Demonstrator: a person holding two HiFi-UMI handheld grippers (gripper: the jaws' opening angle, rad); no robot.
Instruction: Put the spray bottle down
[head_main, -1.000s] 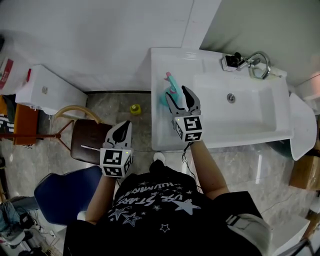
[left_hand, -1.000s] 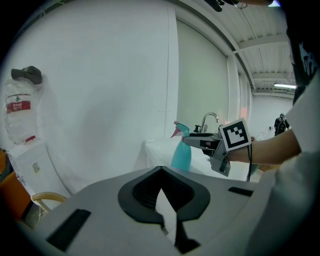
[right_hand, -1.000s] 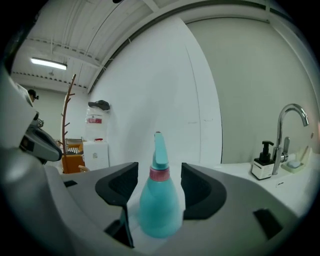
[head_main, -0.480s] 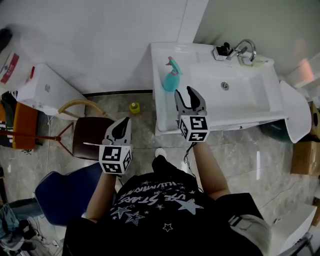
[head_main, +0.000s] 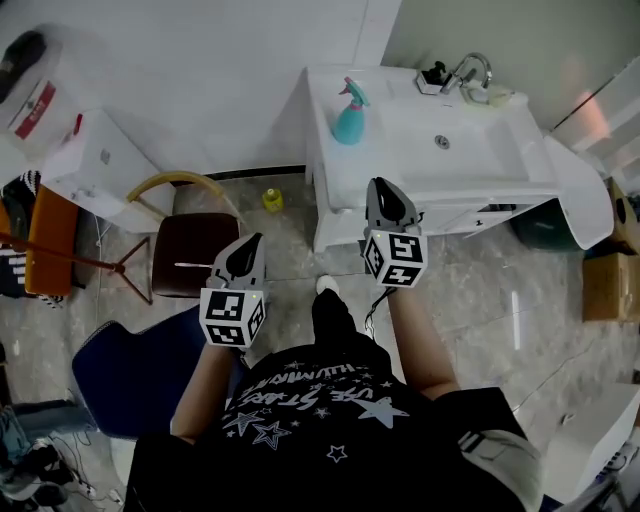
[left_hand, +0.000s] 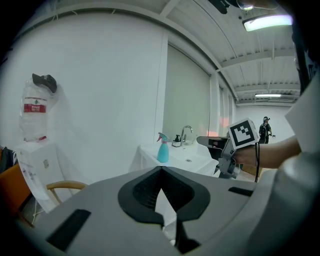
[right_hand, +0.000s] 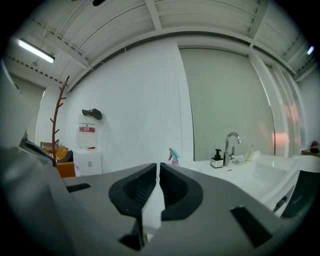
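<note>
The teal spray bottle (head_main: 350, 115) with a pink trigger stands upright on the left ledge of the white washbasin (head_main: 520, 175), free of both grippers. It also shows small and far off in the left gripper view (left_hand: 162, 150) and the right gripper view (right_hand: 173, 156). My right gripper (head_main: 385, 190) hovers in front of the basin's front edge, well short of the bottle. Its jaws are closing to a thin slit with nothing between them (right_hand: 158, 165). My left gripper (head_main: 248, 248) hangs over the floor beside the brown stool, shut and empty (left_hand: 161, 170).
A faucet (head_main: 470, 70) and a soap dispenser (head_main: 433, 75) sit at the basin's back. A brown stool (head_main: 190, 265) and a blue chair (head_main: 130, 380) stand to the left, with a white cabinet (head_main: 100, 165) beyond. A small yellow object (head_main: 272, 200) lies on the tiled floor.
The right gripper left the bottle standing on the basin ledge, drew back toward the person and closed. The left gripper drew back too, and the basin now sits farther away.
</note>
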